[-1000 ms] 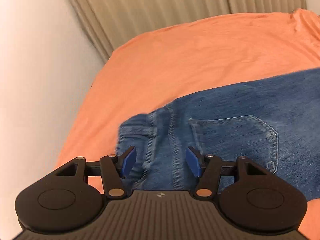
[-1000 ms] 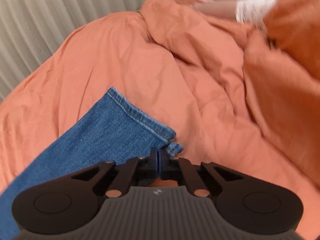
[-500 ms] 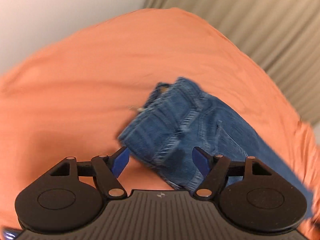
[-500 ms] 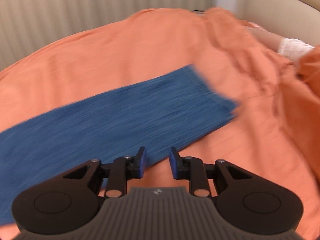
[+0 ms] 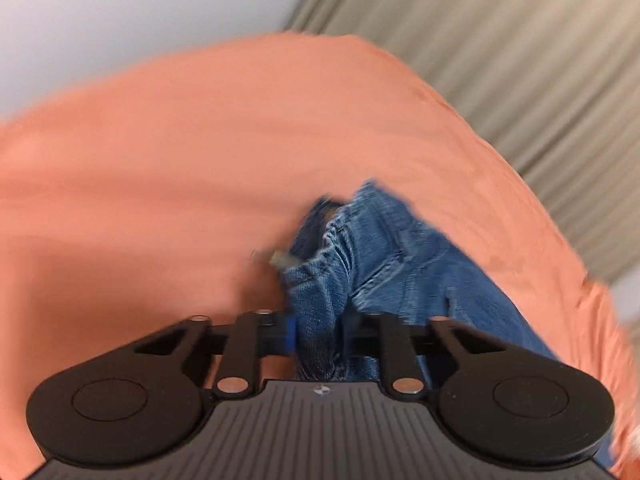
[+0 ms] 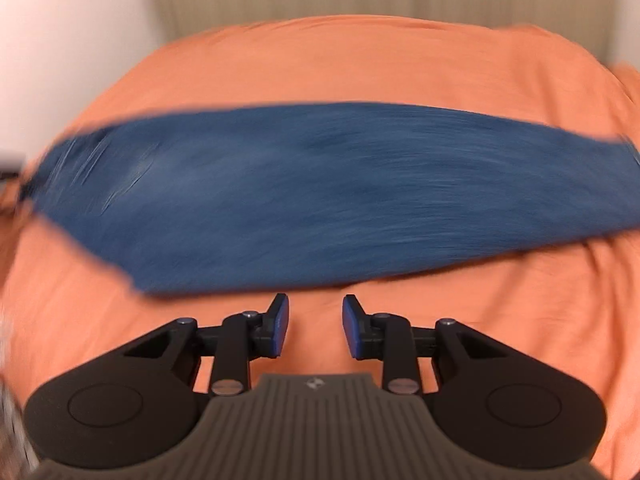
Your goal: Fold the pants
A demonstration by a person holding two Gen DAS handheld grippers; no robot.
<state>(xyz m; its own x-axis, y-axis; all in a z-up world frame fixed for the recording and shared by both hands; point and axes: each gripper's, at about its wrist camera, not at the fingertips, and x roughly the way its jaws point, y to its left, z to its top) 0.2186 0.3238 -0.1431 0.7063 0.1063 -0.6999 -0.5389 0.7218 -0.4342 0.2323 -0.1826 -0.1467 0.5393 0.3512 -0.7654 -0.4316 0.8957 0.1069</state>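
- The pants (image 5: 384, 264), blue denim jeans, lay on a bed covered with an orange sheet (image 5: 168, 168); in the right wrist view the pants (image 6: 320, 184) stretched in a long band across the sheet (image 6: 360, 60), badly blurred.
- The left gripper (image 5: 320, 334) had just been closing, and its fingers (image 5: 291, 334) pinched a bunched fold of denim at the waistband end of the pants, with the cloth filling the gap between them.
- From that grip the denim rose in creased ridges, with seams and stitching visible just beyond the fingers.
- The right gripper (image 6: 316, 328) had just been opening; its fingers (image 6: 280, 326) stood spread apart with only orange sheet between them, holding nothing.
- The near edge of the pants lay just beyond the right fingertips, apart from them.
- A pale wall (image 5: 120, 20) and beige pleated curtains (image 5: 500, 40) stood behind the bed.
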